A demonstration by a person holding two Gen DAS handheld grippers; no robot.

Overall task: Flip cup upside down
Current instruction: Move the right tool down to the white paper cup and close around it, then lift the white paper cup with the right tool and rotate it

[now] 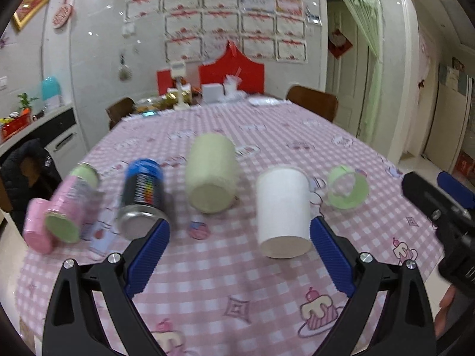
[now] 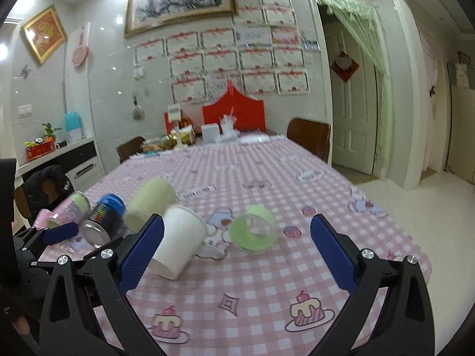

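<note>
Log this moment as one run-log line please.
left tongs: open, empty | right tongs: open, empty | white cup: upright on tablecloth, not flipped

No text, brand name or number could be read with certainty in either view. The dark can (image 1: 142,200) with a blue top carried a vertical band of multicoloured lettering, blurred beyond reading in both views. The rows of red-trimmed certificates (image 2: 237,59) on the wall bore printed lines too small to make out. The red diamond-shaped sign (image 2: 344,66) on the door and the framed red-and-gold picture (image 2: 44,37) showed designs whose characters could not be resolved. The pink checked tablecloth (image 2: 267,281) carried small printed labels (image 2: 199,193) whose wording was likewise illegible.
</note>
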